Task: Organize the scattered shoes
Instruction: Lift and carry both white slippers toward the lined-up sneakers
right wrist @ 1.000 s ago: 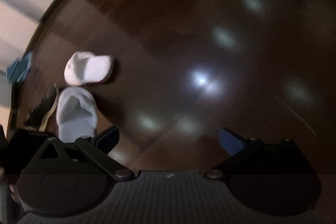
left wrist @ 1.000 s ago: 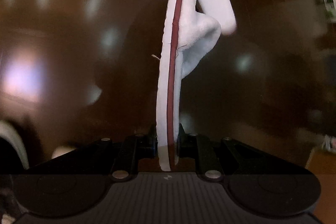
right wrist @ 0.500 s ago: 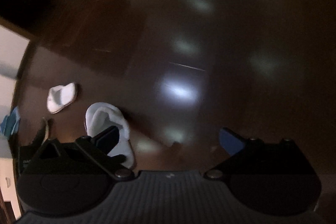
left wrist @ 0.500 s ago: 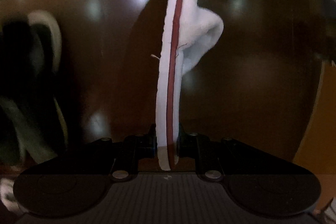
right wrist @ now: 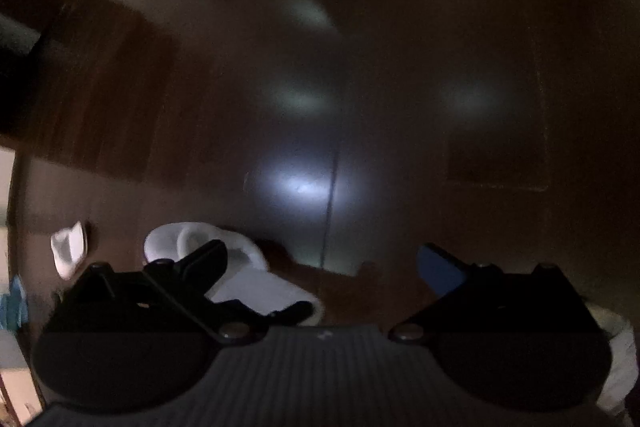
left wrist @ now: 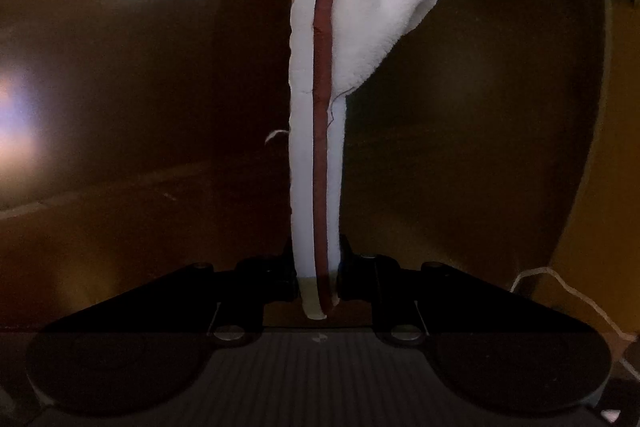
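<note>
Left gripper [left wrist: 317, 279] clamped on the heel end of a white slipper [left wrist: 320, 131], held edge-on; its long axis runs straight away from the camera, upper bulging right. Dark floor [left wrist: 120, 147] open on both sides. Right gripper [right wrist: 320, 259] spread wide, holding nothing. Second white slipper [right wrist: 256, 287] lies just behind its left finger [right wrist: 200, 263]; a third [right wrist: 70, 251], blurred, farther left. Beyond, bare dim floor.

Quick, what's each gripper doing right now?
Left gripper: shut on the white slipper, at its sole's end.
Right gripper: open, holding nothing.
</note>
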Tool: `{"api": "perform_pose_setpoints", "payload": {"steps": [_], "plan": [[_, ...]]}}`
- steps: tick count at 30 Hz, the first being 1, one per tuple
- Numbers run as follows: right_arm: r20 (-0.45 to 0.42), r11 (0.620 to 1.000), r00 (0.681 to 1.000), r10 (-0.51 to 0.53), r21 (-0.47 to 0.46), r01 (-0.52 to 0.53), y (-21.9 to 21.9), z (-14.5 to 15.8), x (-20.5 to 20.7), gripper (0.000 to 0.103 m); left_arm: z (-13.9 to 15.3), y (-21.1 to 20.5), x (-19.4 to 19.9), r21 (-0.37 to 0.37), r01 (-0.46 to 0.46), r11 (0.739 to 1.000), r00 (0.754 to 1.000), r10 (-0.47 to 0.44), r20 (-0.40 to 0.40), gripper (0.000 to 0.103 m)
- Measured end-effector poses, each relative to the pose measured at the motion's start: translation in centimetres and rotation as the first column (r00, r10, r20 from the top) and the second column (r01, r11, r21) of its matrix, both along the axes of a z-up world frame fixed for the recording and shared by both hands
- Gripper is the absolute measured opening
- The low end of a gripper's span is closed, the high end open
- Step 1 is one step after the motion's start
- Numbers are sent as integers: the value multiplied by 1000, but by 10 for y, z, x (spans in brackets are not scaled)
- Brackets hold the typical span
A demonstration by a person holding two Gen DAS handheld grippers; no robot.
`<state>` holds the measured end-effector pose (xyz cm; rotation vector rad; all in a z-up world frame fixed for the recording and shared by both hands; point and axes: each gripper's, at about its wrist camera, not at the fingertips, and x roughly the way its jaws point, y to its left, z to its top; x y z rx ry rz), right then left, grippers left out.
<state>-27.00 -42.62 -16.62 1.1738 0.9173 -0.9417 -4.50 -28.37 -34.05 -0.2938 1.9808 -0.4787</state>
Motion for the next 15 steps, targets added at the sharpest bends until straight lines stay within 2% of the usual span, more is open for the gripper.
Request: {"api": "perform_pose_setpoints", "payload": {"steps": [3,9,12,14,15], "plan": [[-13,1000,1000,12,5,-12,-16,-6,-8,103,-5,-17,-16,20,45,999,999,-45,3,21],[-13,998,999,49,27,-48,-26,-17,-13,103,-18,-19,-30,86,81,993,996,-83,17,23],[0,997,998,59,58,-59,-23,-27,-8,103,-28,-5,-30,124,68,990,997,-71,17,31],[20,993,997,73,88,-74,-18,-36,3,103,-31,4,-28,134,52,990,998,-55,19,49],[26,992,996,82,96,-84,-16,-39,9,103,-32,8,-27,138,45,989,999,-49,21,50]]}}
